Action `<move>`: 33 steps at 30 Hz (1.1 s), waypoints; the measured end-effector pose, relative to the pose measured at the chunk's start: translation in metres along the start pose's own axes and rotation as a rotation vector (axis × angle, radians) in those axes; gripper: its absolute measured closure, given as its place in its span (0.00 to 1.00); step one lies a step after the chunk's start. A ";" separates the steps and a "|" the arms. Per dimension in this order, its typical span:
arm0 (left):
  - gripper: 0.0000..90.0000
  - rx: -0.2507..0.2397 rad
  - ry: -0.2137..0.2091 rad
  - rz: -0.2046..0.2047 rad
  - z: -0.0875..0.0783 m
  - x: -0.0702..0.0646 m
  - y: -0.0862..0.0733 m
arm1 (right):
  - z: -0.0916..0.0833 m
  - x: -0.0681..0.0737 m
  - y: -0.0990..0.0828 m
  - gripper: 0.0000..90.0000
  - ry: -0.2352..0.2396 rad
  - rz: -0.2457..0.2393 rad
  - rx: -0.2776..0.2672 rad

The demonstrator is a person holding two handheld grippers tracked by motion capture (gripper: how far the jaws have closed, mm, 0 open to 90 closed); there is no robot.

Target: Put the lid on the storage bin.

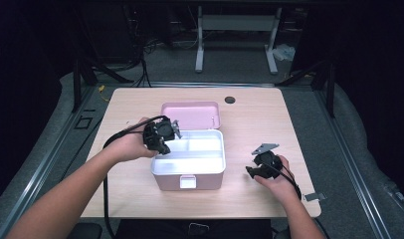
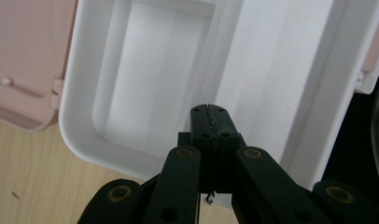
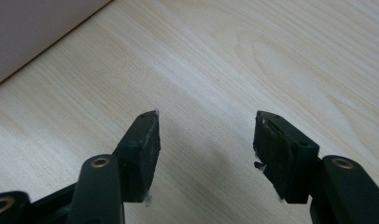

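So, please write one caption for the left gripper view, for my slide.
Left gripper, jaws shut, above the white tray of an open pink box.

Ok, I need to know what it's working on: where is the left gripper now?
In the high view the left gripper is at the left rim of the open pink box, jaws shut over the white tray, the lid just behind.

My left gripper [image 1: 162,133] hangs raised in my left hand [image 1: 133,144] with its jaws pressed flat together on nothing, while my right gripper [image 1: 263,163] sits low in my right hand [image 1: 279,179], jaws parted and empty.
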State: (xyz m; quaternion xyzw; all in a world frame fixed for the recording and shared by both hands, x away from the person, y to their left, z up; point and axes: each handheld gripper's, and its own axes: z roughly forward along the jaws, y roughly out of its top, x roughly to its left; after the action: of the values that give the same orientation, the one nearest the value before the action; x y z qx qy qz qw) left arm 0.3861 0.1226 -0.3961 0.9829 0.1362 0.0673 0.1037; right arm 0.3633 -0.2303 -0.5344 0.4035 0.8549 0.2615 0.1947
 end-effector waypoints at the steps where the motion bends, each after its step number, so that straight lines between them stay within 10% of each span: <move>1: 1.00 -0.004 0.003 -0.012 0.002 -0.001 -0.004 | 0.000 0.000 0.000 0.45 -0.005 0.003 -0.001; 25: 1.00 -0.339 -0.040 -0.239 0.031 -0.009 -0.057 | -0.004 -0.006 0.003 0.45 -0.009 0.082 -0.060; 33: 1.00 -0.341 -0.044 -0.255 0.031 -0.009 -0.058 | -0.004 -0.010 0.012 0.44 0.011 0.103 -0.079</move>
State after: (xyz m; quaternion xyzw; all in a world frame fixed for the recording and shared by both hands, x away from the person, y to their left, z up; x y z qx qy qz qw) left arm 0.3681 0.1687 -0.4399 0.9271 0.2440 0.0545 0.2794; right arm 0.3741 -0.2330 -0.5226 0.4376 0.8231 0.3068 0.1921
